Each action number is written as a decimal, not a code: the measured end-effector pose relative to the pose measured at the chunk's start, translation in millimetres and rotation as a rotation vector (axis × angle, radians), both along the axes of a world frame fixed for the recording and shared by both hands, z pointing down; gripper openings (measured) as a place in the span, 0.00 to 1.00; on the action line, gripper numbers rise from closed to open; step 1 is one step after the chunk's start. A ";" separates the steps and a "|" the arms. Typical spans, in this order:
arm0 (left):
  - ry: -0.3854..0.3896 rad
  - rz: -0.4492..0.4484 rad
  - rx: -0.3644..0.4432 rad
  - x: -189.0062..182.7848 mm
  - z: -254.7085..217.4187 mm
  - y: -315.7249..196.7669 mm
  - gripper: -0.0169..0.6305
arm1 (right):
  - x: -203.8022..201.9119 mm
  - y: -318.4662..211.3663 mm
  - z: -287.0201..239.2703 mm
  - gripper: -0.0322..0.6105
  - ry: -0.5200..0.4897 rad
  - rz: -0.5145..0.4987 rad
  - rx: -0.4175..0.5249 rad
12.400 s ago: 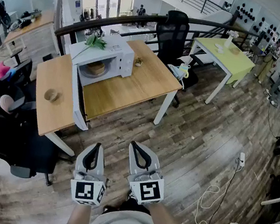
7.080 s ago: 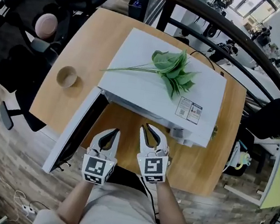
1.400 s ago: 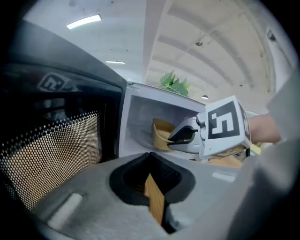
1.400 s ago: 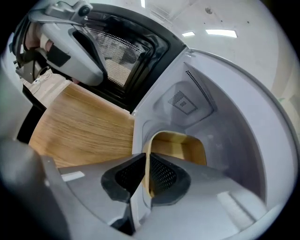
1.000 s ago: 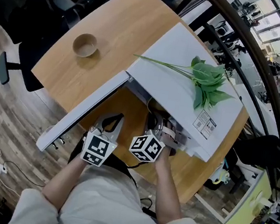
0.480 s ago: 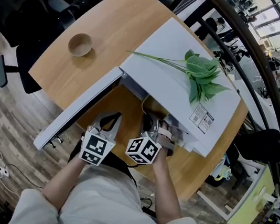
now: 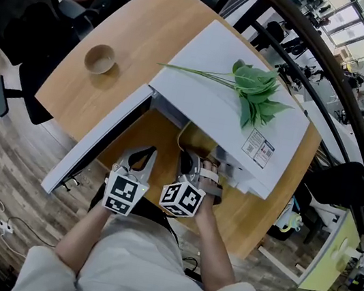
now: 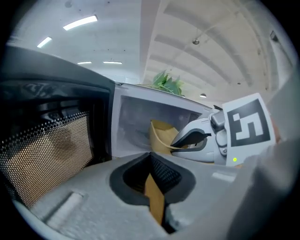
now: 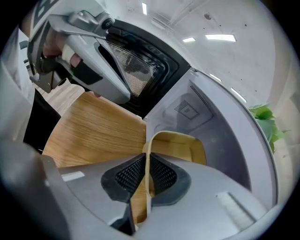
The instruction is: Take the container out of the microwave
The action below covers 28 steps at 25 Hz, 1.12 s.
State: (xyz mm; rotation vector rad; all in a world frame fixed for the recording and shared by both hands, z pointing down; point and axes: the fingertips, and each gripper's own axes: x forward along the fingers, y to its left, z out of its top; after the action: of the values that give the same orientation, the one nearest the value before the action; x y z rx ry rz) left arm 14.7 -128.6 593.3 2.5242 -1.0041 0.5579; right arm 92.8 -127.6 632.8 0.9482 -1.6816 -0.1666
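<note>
My right hand-held gripper [image 9: 146, 161] angles steeply down, pads clamped on the near rim of the container [image 9: 183, 146] at the mouth of the microwave [image 7: 222, 117]. My left hand-held gripper [image 8: 150, 155], closed and empty, hovers before the microwave's door [image 7: 96, 141]. From overhead, the microwave's top hides most of the container.

A plant [image 7: 249, 94] lies on the microwave [image 7: 218, 54] — the container [image 7: 194, 140] seemingly half inside; bowl [image 7: 100, 59] on table [image 7: 147, 25], leftward.

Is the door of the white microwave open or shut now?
Open. The white microwave door stands swung out to the left, and the tan thin-walled container shows through the opening.
</note>
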 end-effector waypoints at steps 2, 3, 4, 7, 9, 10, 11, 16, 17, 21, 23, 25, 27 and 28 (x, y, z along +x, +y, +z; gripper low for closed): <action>0.000 0.001 0.002 0.8 -1.0 0.6 0.03 | -2.5 2.6 -1.9 0.11 -0.010 -0.006 0.002; 0.000 0.002 0.003 1.2 -1.5 0.9 0.03 | -3.8 4.1 -2.4 0.11 -0.014 -0.009 0.002; 0.001 0.002 0.004 1.5 -2.0 1.2 0.03 | -5.2 5.7 -2.6 0.11 -0.018 -0.013 0.001; -0.001 0.004 0.005 2.5 -2.2 2.2 0.03 | -8.6 9.5 -2.8 0.11 -0.026 -0.022 0.001; -0.002 0.009 0.004 3.6 -2.2 3.4 0.03 | -9.4 12.3 -3.4 0.11 -0.029 -0.024 0.001; -0.003 0.012 0.003 4.2 -2.1 3.9 0.03 | -9.4 13.8 -3.6 0.11 -0.030 -0.025 0.001; -0.004 0.014 0.002 4.7 -2.0 4.3 0.03 | -9.4 15.1 -3.8 0.11 -0.032 -0.025 0.001; -0.007 0.025 0.005 5.6 -2.9 4.0 0.03 | -12.3 21.8 -3.8 0.11 -0.053 -0.036 -0.003; -0.008 0.028 0.005 6.0 -2.9 4.4 0.03 | -12.7 23.3 -3.7 0.11 -0.061 -0.037 -0.005; -0.013 0.039 0.001 8.0 -0.7 6.9 0.03 | -12.7 27.0 -4.5 0.11 -0.080 -0.030 -0.003; -0.014 0.044 -0.002 8.2 0.2 8.3 0.03 | -13.2 28.5 -5.1 0.11 -0.085 -0.027 -0.001; -0.015 0.048 -0.004 8.3 0.5 9.2 0.03 | -14.0 30.4 -5.9 0.11 -0.095 -0.025 0.000; -0.016 0.052 -0.002 8.4 0.2 9.5 0.03 | -14.9 32.6 -7.3 0.11 -0.108 -0.024 0.003; -0.016 0.053 -0.001 8.4 -0.1 9.6 0.03 | -15.4 33.8 -8.2 0.11 -0.115 -0.024 0.004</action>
State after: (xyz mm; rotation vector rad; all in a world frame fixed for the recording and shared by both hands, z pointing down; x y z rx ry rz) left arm 23.1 -119.0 593.2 2.5558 -0.9450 0.5945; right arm 77.4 -93.8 624.6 0.9563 -1.7992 -0.1339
